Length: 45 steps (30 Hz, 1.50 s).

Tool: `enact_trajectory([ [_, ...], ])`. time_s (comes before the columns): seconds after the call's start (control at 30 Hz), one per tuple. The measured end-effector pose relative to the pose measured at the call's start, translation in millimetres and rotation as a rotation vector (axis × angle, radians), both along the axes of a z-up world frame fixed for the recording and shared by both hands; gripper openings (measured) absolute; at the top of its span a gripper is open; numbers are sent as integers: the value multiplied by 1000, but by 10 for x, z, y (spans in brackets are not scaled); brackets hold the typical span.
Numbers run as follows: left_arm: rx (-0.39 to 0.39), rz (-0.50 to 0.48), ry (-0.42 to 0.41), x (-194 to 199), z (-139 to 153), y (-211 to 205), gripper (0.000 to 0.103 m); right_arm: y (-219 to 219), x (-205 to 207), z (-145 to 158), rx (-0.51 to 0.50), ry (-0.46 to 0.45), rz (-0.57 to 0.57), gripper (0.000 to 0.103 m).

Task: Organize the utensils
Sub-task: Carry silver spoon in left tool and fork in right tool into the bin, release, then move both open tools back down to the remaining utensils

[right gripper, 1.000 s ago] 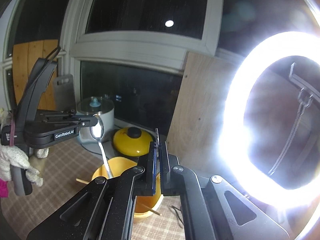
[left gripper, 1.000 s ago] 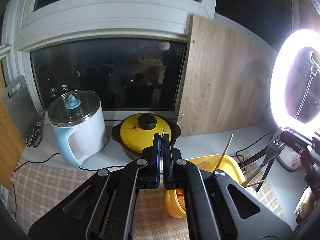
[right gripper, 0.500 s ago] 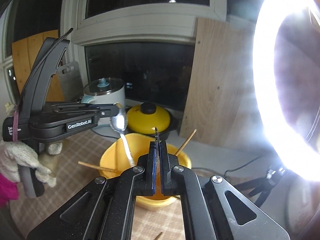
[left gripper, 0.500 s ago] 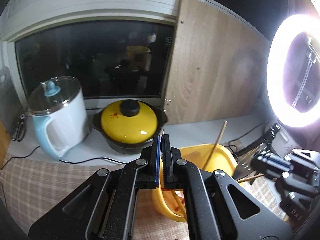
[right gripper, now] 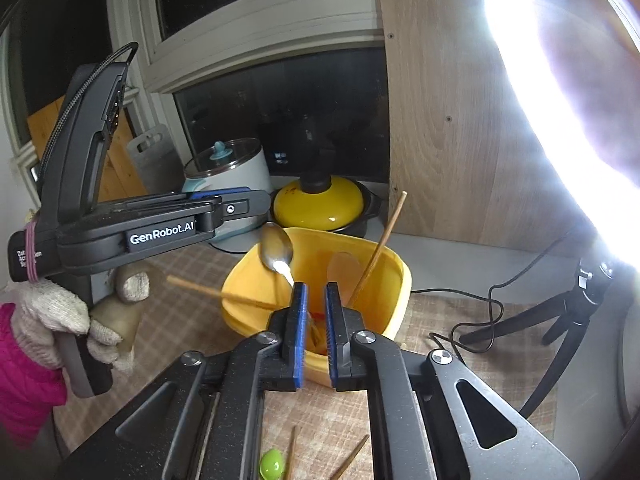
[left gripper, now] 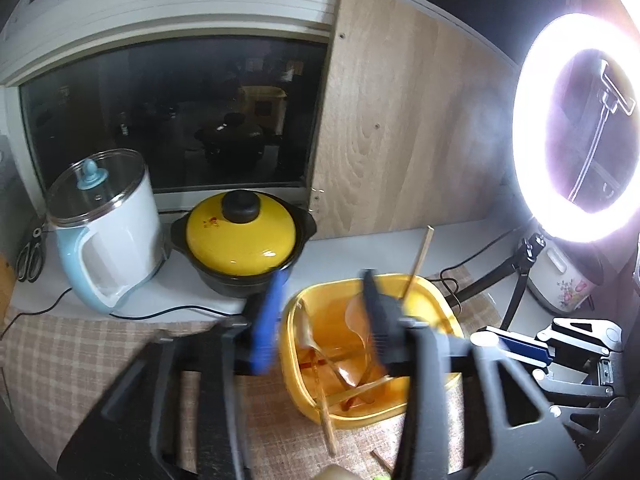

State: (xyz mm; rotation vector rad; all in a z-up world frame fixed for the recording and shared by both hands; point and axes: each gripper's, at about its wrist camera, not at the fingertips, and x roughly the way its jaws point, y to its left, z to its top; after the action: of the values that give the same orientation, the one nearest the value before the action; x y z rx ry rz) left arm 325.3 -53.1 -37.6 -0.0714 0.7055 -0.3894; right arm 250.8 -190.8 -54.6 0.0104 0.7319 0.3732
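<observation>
Utensils are gathered in a yellow bowl (right gripper: 394,280) that stands on a checked cloth (left gripper: 80,356) on the counter. A metal spoon (right gripper: 277,249) is seen in the right wrist view above the bowl's left rim, bowl end up and handle slanting down into the bowl; it is just below the tip of the left gripper (left gripper: 320,312), and no contact with it can be made out. Wooden chopsticks (right gripper: 378,246) are leaned against the bowl's far side, and another stick (right gripper: 208,290) is laid across its left rim. More sticks and a green spoon (right gripper: 273,462) are seen lying on the cloth in front of the bowl.

The left gripper's jaws have just been opening and are blurred in its own view; they are spread well apart, with nothing held between them. It is carried by a hand (right gripper: 52,320) in a knitted glove. The right gripper (right gripper: 316,316) is held over the bowl's near rim with its jaws just opened to a narrow gap; nothing is gripped.

Behind the bowl stand a yellow-lidded pot (left gripper: 242,236) and a white kettle (left gripper: 106,228). A ring light (left gripper: 578,128) glares at the right.
</observation>
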Motion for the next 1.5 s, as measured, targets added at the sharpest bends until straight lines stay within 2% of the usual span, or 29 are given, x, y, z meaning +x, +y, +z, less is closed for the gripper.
enact_trajectory([
  [0.13,-13,27,7,-97,64,115,49,-23,-40,39,18,-4,-4,10],
  [0.17,-14,31,9,-122,73,135,50,-36,-67,50,23,-4,-5,13],
  [0.27,-11,50,18,-255,100,210,59,-77,-152,69,38,-3,-10,23],
  [0.43,23,62,39,-556,108,271,62,-143,-329,108,57,10,-13,24],
  [0.47,29,62,46,-596,106,266,69,-157,-366,116,61,15,-16,26],
  [0.5,34,60,54,-658,98,259,78,-170,-394,123,66,22,-20,33],
  [0.53,38,54,58,-732,93,249,82,-193,-433,129,74,27,-25,37],
  [0.6,48,50,49,-878,90,222,84,-233,-511,136,88,34,-32,52],
  [0.63,55,52,45,-936,90,211,84,-247,-555,140,85,36,-37,53],
  [0.67,61,55,44,-989,87,197,87,-258,-597,142,74,37,-44,55],
  [0.7,69,61,47,-1068,76,176,93,-263,-633,137,60,40,-52,61],
  [0.77,71,76,47,-1204,42,150,99,-285,-713,126,37,49,-65,73],
  [0.8,67,80,40,-1254,25,146,99,-301,-760,109,28,56,-69,78],
  [0.87,71,84,21,-1406,-38,122,99,-330,-840,74,18,61,-74,80],
  [0.93,101,93,36,-1534,-137,87,99,-358,-897,13,7,83,-76,81],
  [1.07,110,98,73,-1766,-354,58,99,-405,-1010,-190,-14,138,-80,82],
  [1.17,101,120,131,-1895,-549,70,99,-419,-1131,-376,-45,162,-68,82],
  [1.3,33,98,267,-2019,-864,110,99,-446,-1246,-549,-35,180,-81,82],
  [1.43,1,116,337,-2166,-1083,133,98,-472,-1264,-674,-54,220,-109,82],
  [1.5,-2,117,363,-2220,-1167,119,86,-507,-1223,-737,-45,273,-123,82],
])
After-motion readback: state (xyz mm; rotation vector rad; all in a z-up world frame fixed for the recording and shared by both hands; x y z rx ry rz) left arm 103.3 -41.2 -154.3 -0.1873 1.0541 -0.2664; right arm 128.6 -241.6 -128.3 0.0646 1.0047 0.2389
